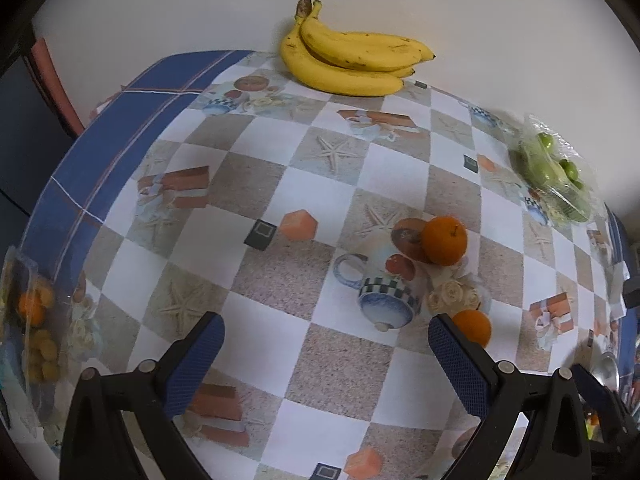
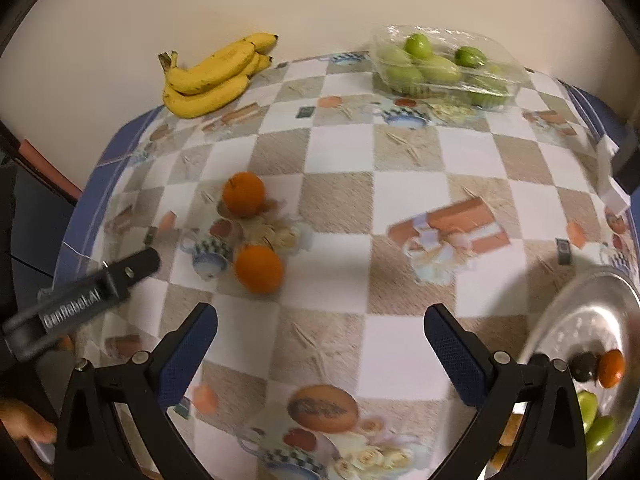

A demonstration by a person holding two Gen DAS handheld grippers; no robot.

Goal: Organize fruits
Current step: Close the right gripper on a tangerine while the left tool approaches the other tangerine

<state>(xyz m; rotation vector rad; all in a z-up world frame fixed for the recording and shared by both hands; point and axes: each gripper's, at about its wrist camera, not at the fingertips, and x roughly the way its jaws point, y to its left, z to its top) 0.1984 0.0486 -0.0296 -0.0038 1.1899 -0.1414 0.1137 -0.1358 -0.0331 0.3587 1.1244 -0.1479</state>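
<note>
1. My left claw [image 1: 326, 332] hangs released above the counter [image 1: 256, 184], its two blue-padded fingers [image 1: 200, 356] spread wide with nothing between them.
2. My right claw [image 2: 320, 324] is likewise released, fingers [image 2: 456, 356] far apart over a bare patch of the checked cloth, empty.
3. Two oranges lie loose on the counter. The far orange [image 1: 445, 241] sits on the printed teapot motif; the near orange [image 1: 474, 327] lies just beside my left claw's right finger, partly hidden behind its tip, and I cannot tell whether they touch.
4. From my right wrist the same pair shows left of centre: one orange [image 2: 243, 194] farther off, the other [image 2: 259, 269] nearer, the two apart.
5. A bunch of bananas [image 1: 352, 56] rests at the back edge of the counter, against the wall.
6. A clear plastic tray of green fruit [image 2: 440, 66] stands at the back right of the counter.
7. A metal plate [image 2: 576, 312] sits at the right edge, beside my right claw, holding an orange-coloured fruit [image 2: 611, 367], a dark fruit [image 2: 585, 366] and some green fruits [image 2: 598, 432].
8. At the far left edge of the left wrist view, a clear bag of small yellow and orange fruits [image 1: 38, 332] lies blurred.
</note>
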